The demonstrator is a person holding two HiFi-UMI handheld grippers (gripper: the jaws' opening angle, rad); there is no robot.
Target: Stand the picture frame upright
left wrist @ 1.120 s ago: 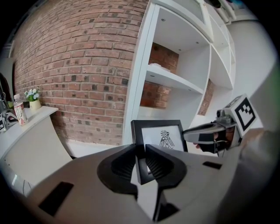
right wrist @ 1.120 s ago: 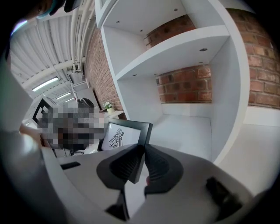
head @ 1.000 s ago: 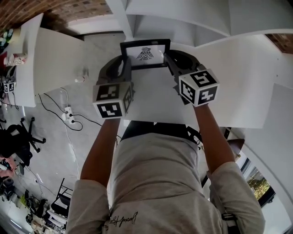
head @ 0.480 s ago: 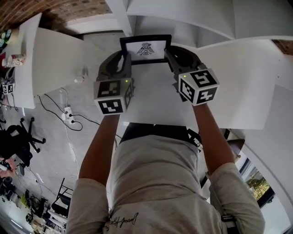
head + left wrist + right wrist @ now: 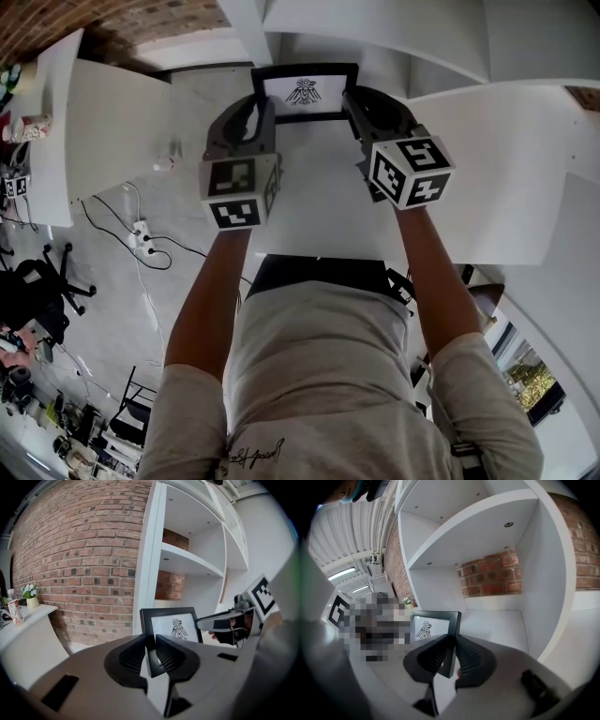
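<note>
Grippers on both sides have the picture frame [image 5: 305, 94] pinned between them. The left gripper [image 5: 262, 114] is closed on the frame's left edge and the right gripper [image 5: 351, 109] on its right edge. In each gripper view the ribbed pads press the black moulding front and back, fairly low on the side rail. The frame faces the person, its bird-like print [image 5: 178, 627] the right way up, and it looks close to vertical. It is out at the far end of the white surface [image 5: 319, 206], just in front of the white shelving [image 5: 487, 541], with the brick wall [image 5: 84, 550] off to the left. The jaws hide the frame's bottom edge, so I cannot tell whether it rests on anything.

To my eye the frame is already raised, and the step in hand is placing it. The next move calls for easing the bottom edge down flat where it is to stand. The person should then make sure it has a support or a lean at the back. After that the jaws should open gently, one side and then the other, so the pads do not drag it over.
</note>
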